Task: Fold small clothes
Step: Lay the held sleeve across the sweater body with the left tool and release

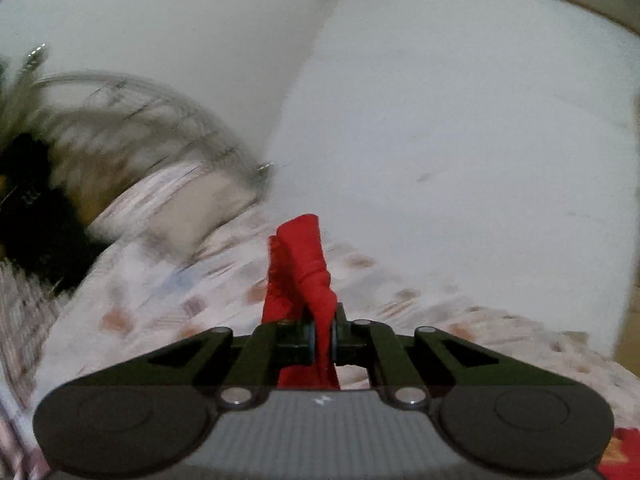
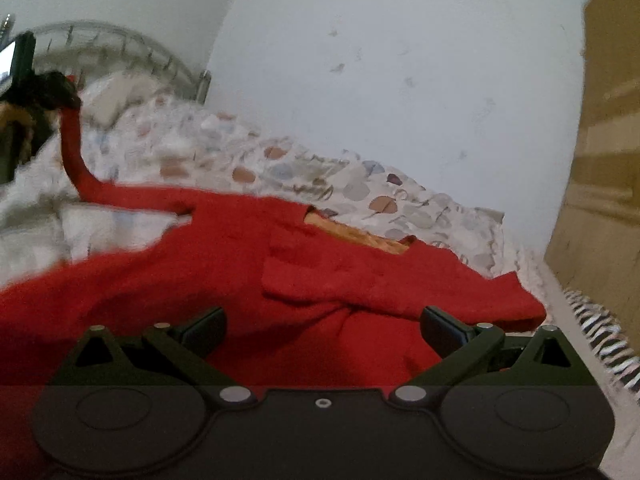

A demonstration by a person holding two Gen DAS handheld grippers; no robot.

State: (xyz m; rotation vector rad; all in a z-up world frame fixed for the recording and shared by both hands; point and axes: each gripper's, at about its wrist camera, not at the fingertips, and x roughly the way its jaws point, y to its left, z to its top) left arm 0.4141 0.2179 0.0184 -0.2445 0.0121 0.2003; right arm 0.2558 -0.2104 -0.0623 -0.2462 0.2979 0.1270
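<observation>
1. On the patterned bedsheet (image 2: 280, 160) lies the red garment (image 2: 248, 264), spread out, 1 sleeve (image 2: 74, 148) raised.
2. Left gripper (image 1: 322, 338) is clamped on that sleeve's end; right gripper (image 2: 322, 326) hangs released above the body.
3. Soft, light, limp knit, likely to sag: grip hems or cuffs.

The garment (image 2: 280, 264) is spread on the bedsheet (image 2: 304, 172) at lower centre of the right wrist view; one sleeve (image 2: 74, 152) is stretched toward the upper left, where the headboard (image 2: 120, 46) is seen.
</observation>
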